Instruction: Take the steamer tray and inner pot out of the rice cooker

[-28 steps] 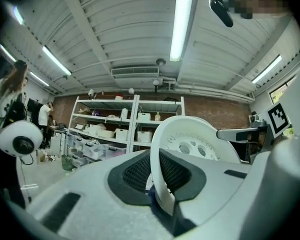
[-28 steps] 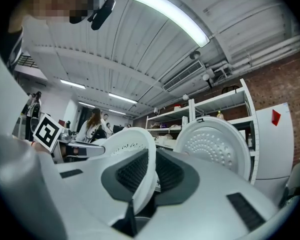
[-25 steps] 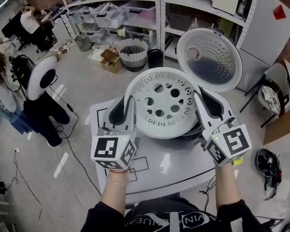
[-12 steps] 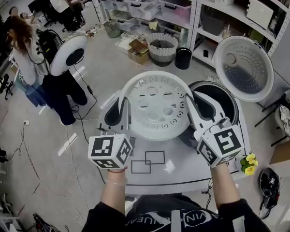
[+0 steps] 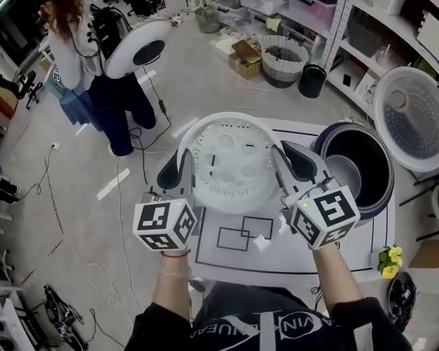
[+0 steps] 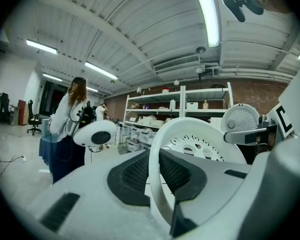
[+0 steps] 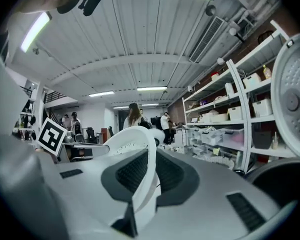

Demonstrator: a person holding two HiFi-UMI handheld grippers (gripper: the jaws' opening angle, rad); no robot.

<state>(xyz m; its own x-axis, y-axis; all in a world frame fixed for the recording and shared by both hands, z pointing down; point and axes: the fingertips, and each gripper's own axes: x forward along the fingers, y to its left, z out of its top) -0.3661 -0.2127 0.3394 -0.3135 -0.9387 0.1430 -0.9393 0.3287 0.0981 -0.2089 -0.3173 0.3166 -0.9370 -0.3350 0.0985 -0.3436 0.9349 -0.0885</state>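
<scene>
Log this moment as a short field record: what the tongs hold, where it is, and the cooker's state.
Held: white perforated steamer tray
Grip: left tongs and right tongs, each shut on an opposite side of its rim
Tray position: out of the cooker, over the table
Cooker: rice cooker with lid open
Pot: inner pot inside the cooker, not yet removed

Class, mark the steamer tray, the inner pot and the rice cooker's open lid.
steamer tray [image 5: 234,168]: head view, on its perforated floor.
inner pot [image 5: 345,175]: head view, on the pale bottom inside.
lid [image 5: 418,119]: head view, on its dotted inner face.
</scene>
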